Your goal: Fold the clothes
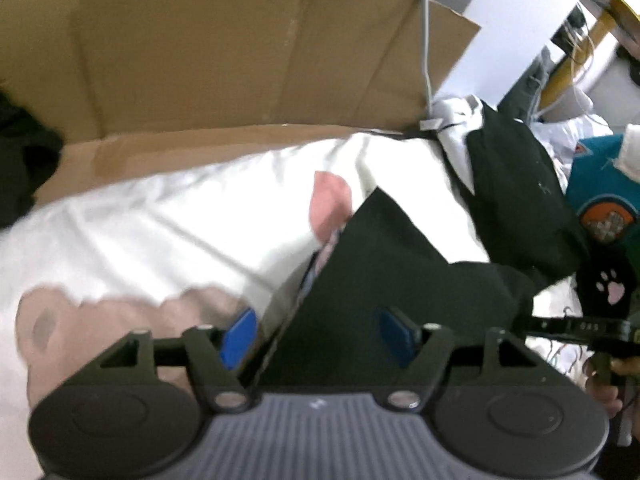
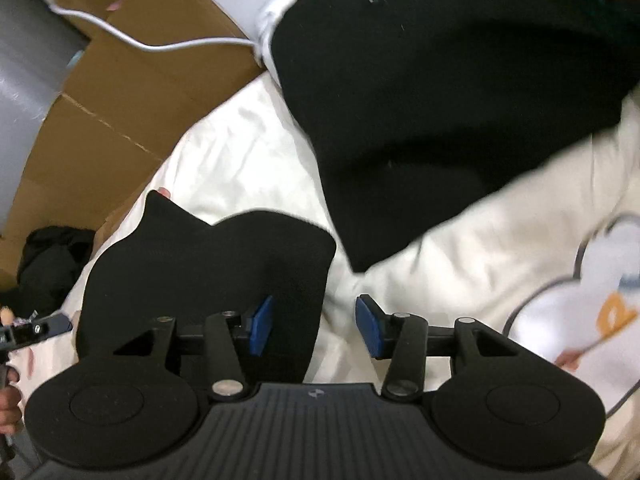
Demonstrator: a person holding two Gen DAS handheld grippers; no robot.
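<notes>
A black garment (image 1: 400, 264) lies on a white sheet (image 1: 180, 216), partly folded, with a second black piece (image 1: 516, 196) further right. My left gripper (image 1: 318, 336) is open, its blue pads (image 1: 240, 338) on either side of the near black fold, not closed on it. In the right wrist view my right gripper (image 2: 316, 326) is open just above the sheet (image 2: 240, 160); its left pad (image 2: 262, 326) is over the edge of the small black fold (image 2: 208, 280). A larger black piece (image 2: 440, 100) lies beyond it.
Flattened brown cardboard (image 1: 220, 52) stands behind the sheet, with a white cable (image 2: 160, 42) across it. A dark bundle (image 2: 52, 264) lies at the left. A teal printed cloth (image 1: 600, 208) is at the right. A cartoon print (image 2: 592, 300) shows on the sheet.
</notes>
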